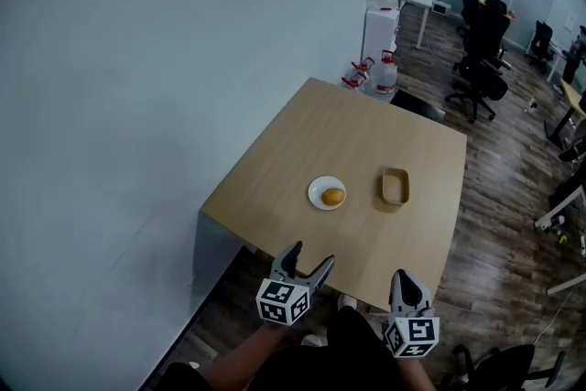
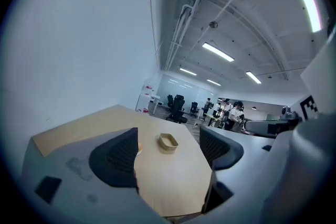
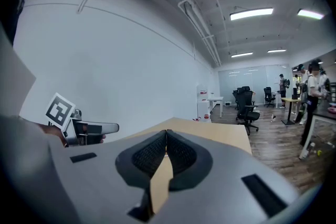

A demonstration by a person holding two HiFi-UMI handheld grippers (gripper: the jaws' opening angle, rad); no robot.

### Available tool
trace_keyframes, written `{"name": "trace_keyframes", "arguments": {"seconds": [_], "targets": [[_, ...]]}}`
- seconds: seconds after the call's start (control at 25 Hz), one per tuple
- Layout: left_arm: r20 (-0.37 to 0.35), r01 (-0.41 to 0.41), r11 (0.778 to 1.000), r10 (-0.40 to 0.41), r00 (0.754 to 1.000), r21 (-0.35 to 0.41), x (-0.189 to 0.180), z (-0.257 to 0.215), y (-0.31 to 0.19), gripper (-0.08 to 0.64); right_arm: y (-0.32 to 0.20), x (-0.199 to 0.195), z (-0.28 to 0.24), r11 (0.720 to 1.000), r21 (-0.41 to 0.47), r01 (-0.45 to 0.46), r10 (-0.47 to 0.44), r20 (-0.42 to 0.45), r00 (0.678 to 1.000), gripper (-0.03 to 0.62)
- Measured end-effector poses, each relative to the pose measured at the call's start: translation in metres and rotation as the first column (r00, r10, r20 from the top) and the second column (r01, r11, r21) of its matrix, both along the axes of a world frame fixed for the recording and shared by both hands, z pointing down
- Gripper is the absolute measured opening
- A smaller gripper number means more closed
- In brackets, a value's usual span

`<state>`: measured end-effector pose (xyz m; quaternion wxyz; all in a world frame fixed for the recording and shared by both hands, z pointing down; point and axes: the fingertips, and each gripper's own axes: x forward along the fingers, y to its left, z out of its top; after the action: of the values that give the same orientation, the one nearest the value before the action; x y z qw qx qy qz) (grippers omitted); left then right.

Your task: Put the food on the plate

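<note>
An orange-brown piece of food (image 1: pixel 333 196) lies on a small white plate (image 1: pixel 320 188) near the middle of the wooden table (image 1: pixel 302 151). A tan, empty-looking container (image 1: pixel 396 186) (image 2: pixel 168 141) stands to the plate's right. My left gripper (image 1: pixel 307 266) (image 2: pixel 170 152) hovers open at the table's near edge, nothing between its jaws; its left finger hides most of the plate in the left gripper view. My right gripper (image 1: pixel 409 282) (image 3: pixel 166 136) is shut and empty, held off the near edge to the right.
A white wall (image 1: pixel 137 59) runs along the table's left side. Water bottles (image 1: pixel 377 73) and a dispenser stand past the far corner. Office chairs (image 1: pixel 481 59) and desks fill the room at the back right. My legs show below the table edge.
</note>
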<state>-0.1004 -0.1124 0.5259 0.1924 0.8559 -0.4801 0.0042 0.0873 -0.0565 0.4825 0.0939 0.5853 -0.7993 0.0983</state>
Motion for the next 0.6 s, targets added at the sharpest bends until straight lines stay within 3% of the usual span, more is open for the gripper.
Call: {"name": "trace_keyframes", "arguments": {"seconds": [0.28,0.4,0.44,0.52,0.6], "targets": [[-0.113,-0.023,0.996,0.033,0.993,0.085,0.002,-0.045,0.055,0.339,0.031,-0.002,-0.011,1.000,0.023,-0.016,0.016,-0.005,1.000,0.060],[-0.096,-0.009,0.996,0.017,0.995,0.090,0.004,-0.055,0.073,0.333,0.039,-0.015,-0.015,0.999,0.027,0.019,-0.018,-0.014,1.000,0.060],[-0.069,0.003,0.995,0.004,0.998,0.098,0.003,-0.058,0.078,0.305,0.040,-0.020,-0.017,0.999,0.031,0.031,-0.030,-0.014,0.999,0.060],[-0.017,0.034,0.992,-0.032,0.999,0.125,0.000,-0.062,0.085,0.098,0.042,-0.026,-0.020,0.998,0.039,0.045,-0.044,-0.011,0.999,0.060],[-0.002,0.050,0.989,-0.050,0.999,0.141,-0.003,-0.064,0.091,0.083,0.045,-0.030,-0.022,0.998,0.046,0.052,-0.051,-0.013,0.999,0.060]]}}
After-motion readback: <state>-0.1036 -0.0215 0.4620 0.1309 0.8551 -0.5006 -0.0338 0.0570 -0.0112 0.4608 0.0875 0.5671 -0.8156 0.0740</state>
